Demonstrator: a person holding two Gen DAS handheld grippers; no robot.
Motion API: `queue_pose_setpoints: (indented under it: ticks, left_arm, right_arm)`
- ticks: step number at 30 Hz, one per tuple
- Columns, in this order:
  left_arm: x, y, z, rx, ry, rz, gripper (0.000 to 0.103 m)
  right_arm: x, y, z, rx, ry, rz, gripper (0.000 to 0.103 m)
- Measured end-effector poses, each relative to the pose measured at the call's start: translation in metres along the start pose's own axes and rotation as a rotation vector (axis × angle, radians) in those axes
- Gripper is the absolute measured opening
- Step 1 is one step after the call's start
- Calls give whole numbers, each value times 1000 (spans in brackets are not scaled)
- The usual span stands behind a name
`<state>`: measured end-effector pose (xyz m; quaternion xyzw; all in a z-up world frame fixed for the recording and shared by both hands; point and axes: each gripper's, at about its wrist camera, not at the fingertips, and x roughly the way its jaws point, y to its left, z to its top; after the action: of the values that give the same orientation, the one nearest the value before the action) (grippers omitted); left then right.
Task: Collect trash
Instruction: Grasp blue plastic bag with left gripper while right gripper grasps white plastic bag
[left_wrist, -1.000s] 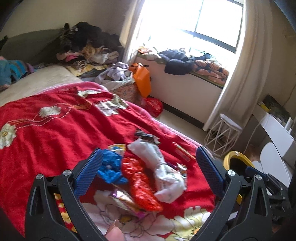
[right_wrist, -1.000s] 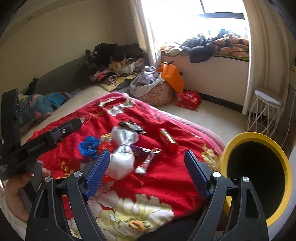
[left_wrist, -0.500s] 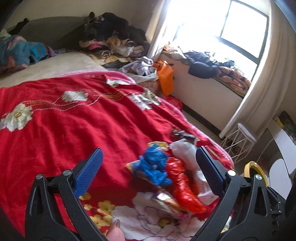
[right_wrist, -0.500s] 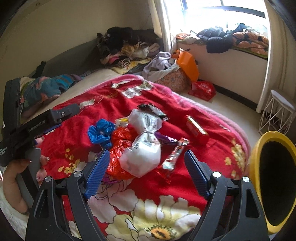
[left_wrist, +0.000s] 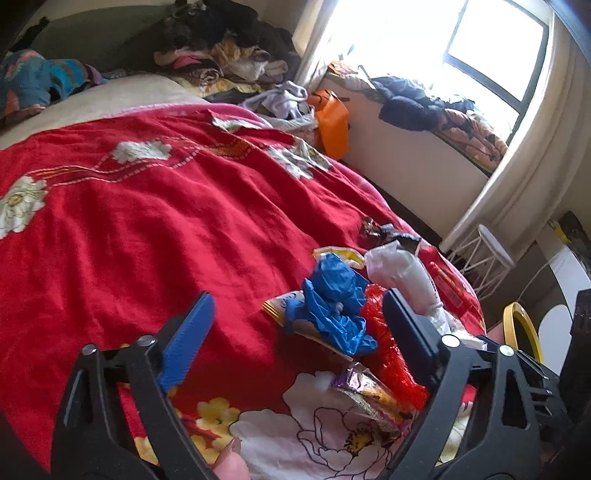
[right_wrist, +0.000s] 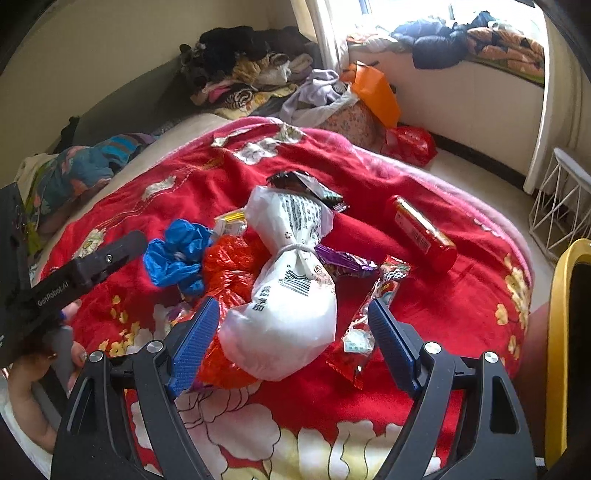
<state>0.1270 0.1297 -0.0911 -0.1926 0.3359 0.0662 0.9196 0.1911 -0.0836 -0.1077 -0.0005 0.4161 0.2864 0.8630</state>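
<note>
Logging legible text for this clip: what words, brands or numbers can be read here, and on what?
"GenRobot.AI": on the left gripper arm, right wrist view.
White tied bag: barcode and printed lines, too blurred to read.
Red tube: label too small.
Snack wrapper: print unreadable.

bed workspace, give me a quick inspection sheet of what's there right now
Surface: red floral blanket on the bed.
Job's things: white tied bag, blue crumpled bag, red plastic bag, red tube, snack wrapper, yellow-rimmed bin.
Clutter: clothes pile, orange bag.
Grippers: left gripper and right gripper open, holding nothing.
Cables: nothing seen.
Surroundings: window, white wire stool.
</note>
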Motion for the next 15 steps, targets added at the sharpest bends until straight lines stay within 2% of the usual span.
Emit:
queue_pose_setpoints:
  ticks: [2,3,5,7,8,11,13,15]
  left_arm:
    - [6,0,0,-2,13,-9,78]
    - [9,-1,0,-1,18,-13,72]
    - [13,-2,1,-1,28,-14,67]
    - [18,-4,1,5,43,-21,54]
    - [20,-6,1,9,49,-21,51]
    - [21,-10,-1,24,62,-32,38]
    - [23,-15,-3,42,75,-31,25]
    - [23,-17,-5,49,79,-33,18]
  right_arm:
    - [4,-2,0,14,11,15,78]
    - [6,-2,0,18,16,22,76]
    - [7,-3,-2,26,28,48,63]
    - [4,-1,-4,21,24,49,56]
    - [2,0,-5,17,19,49,51]
    - [-6,-2,-9,25,8,59,45]
    - [-13,-4,-12,34,0,68,43]
    - [-22,-7,-14,38,-10,76,42]
